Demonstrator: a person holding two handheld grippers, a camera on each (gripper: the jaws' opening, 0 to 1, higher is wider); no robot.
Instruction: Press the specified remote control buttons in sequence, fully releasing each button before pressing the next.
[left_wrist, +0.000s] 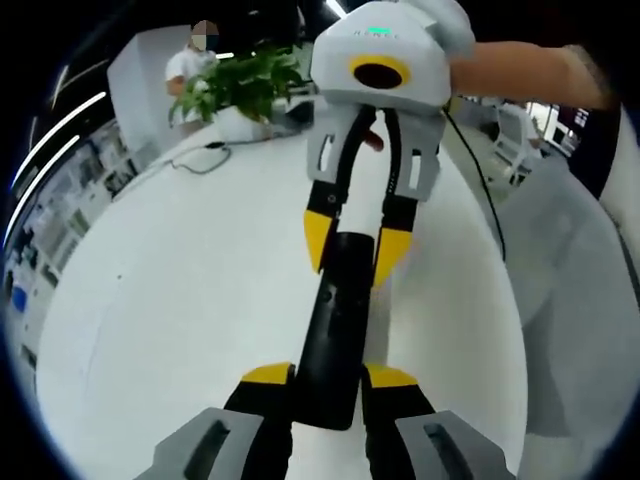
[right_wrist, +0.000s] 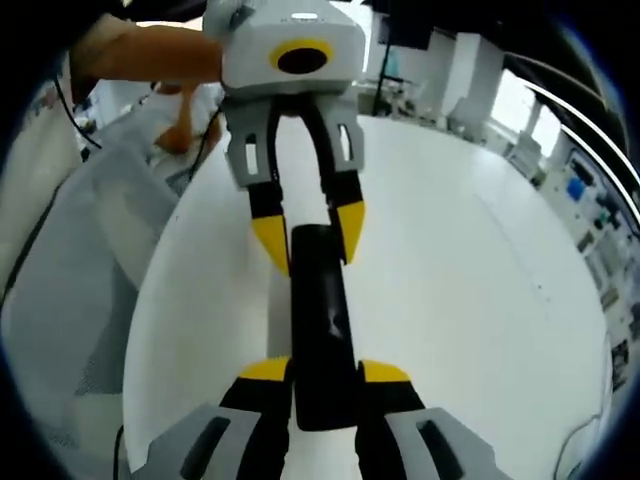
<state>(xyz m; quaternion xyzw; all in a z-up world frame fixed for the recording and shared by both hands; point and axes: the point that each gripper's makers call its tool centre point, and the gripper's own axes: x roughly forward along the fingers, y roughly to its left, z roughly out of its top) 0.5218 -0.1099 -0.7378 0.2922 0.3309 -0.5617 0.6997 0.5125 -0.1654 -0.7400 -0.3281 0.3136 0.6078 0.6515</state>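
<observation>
The black remote control (left_wrist: 335, 325) was held up above the white table (left_wrist: 180, 300), pinched at both ends: the left tongs (left_wrist: 330, 378) were closed on its near end in the left gripper view, and the right tongs (right_wrist: 325, 375) were closed on its opposite end, as the right gripper view showed. Each pair also appeared in the other's view, gripping the far end of the remote with yellow-tipped fingers. The remote looked like a slim, stiff bar of hard plastic, probably light, and its glossy sides might slip under a narrow pinch; holding it across the width near an end, clear of the buttons, seemed the sensible place. With both pairs of tongs occupied, one would likely have to let go to do any pressing, and the remaining grip would then need to resist the push without the bar pivoting. The buttons themselves were too small and dark to make out. The round table offered wide bare surface on the side away from the person, while its curved edge ran close on the person's side. A potted plant (left_wrist: 245, 85) and a cable (left_wrist: 200, 158) sat well apart at the table's far rim.
</observation>
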